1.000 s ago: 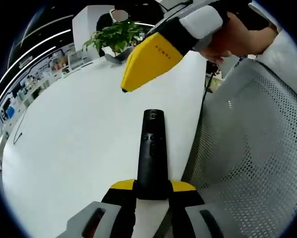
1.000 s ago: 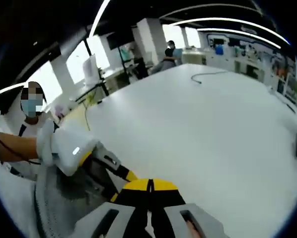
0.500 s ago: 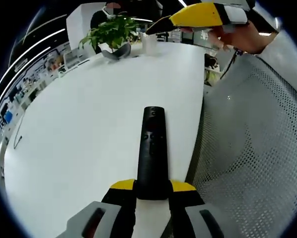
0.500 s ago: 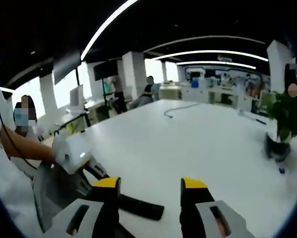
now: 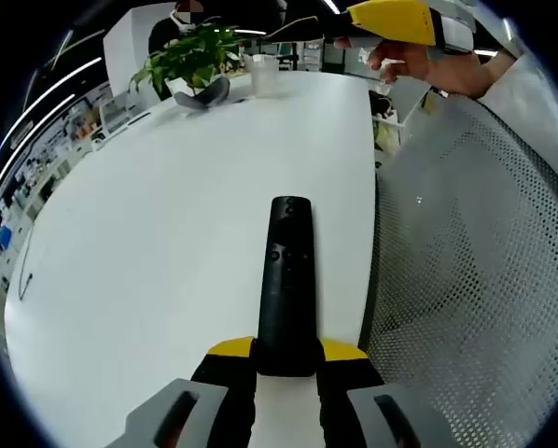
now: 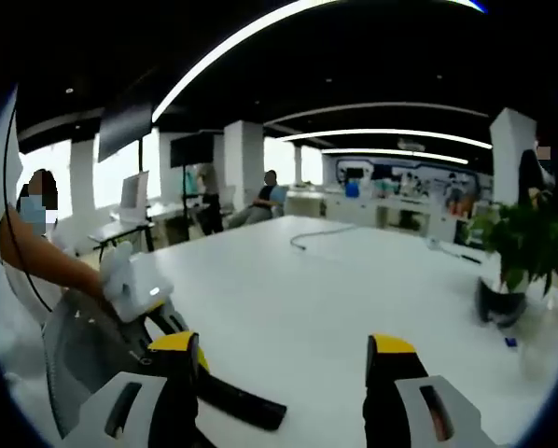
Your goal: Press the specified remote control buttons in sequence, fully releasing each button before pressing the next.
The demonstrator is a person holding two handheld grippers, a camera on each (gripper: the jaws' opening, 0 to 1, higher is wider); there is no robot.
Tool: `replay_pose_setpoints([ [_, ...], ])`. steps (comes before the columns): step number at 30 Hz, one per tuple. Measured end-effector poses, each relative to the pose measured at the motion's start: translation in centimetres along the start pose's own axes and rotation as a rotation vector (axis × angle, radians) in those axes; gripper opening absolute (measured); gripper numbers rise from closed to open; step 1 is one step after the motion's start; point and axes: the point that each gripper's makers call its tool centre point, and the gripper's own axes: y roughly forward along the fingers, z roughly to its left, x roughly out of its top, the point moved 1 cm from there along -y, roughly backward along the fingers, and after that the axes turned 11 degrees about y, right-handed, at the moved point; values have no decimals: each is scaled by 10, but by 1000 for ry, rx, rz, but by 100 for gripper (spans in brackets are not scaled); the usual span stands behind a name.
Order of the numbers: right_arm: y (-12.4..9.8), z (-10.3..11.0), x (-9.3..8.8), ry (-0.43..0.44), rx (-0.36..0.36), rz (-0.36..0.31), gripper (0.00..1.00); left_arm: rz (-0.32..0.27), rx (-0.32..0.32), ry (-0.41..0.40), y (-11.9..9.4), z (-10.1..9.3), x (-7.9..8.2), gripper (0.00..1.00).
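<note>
A black remote control (image 5: pixel 288 275) lies lengthwise over the white table (image 5: pixel 148 224), buttons up. Its near end sits between the yellow-tipped jaws of my left gripper (image 5: pixel 288 353), which is shut on it. My right gripper (image 5: pixel 391 19) hangs high above the table's far side, held by a hand, well apart from the remote. In the right gripper view, the right gripper (image 6: pixel 286 350) is open with nothing between its jaws. The remote (image 6: pixel 237 403) shows low at the left there, held by the left gripper (image 6: pixel 167 322).
A potted plant (image 5: pixel 193 58) and a clear cup (image 5: pixel 263 73) stand at the table's far end. A grey mesh chair (image 5: pixel 466 280) lies right of the table edge. A thin cable (image 6: pixel 309 237) lies on the table, and people sit at desks beyond.
The right gripper has lifted up and away from above the remote and gone from shut to open. The remote stays held in my left gripper.
</note>
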Motion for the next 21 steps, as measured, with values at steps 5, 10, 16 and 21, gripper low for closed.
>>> replay_pose_setpoints([
  [5,1,-2,-5,-11,-10,29,71,26,13,47,1,16,-1,23],
  [10,2,-3,-7,-14,-15,40,71,52,12,77,-1,36,1,23],
  [16,3,-4,-10,-19,-20,55,70,64,21,102,2,63,0,23],
  [21,3,-6,-13,-15,-30,71,70,75,25,131,3,84,0,23],
])
